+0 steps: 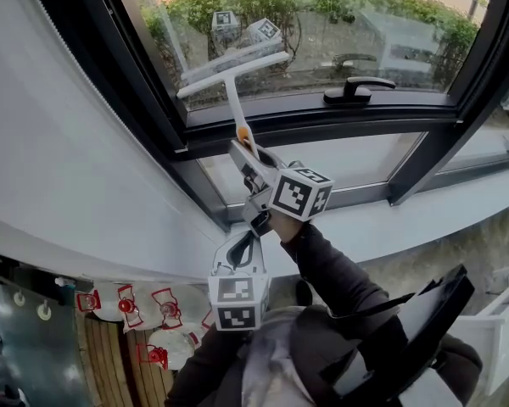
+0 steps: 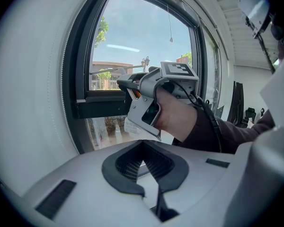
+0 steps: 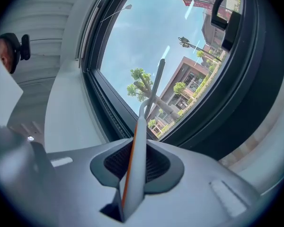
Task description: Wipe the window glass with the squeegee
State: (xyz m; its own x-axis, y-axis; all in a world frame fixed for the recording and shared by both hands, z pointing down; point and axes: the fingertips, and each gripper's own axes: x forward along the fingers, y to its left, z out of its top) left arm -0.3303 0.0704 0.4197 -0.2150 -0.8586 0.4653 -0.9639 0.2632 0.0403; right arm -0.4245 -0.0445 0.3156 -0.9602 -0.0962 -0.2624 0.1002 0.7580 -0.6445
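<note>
Evidently the right gripper (image 1: 244, 149) pinches the squeegee (image 1: 234, 87) by its handle so the blade reaches the glass (image 1: 339, 32) at 12 o'clock; the left gripper (image 2: 144, 163), pressed together and empty, hangs spare at 6.

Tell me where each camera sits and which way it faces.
Head view: on the head, steeply down on window, squeegee, right gripper, left gripper, a sleeve.
Left gripper view: rides the left gripper, faces the right gripper's hand; own jaws shut.
Right gripper view: along the clamped squeegee toward the glass; own jaws show.
Shared: squeegee, in head and right gripper views.
</note>
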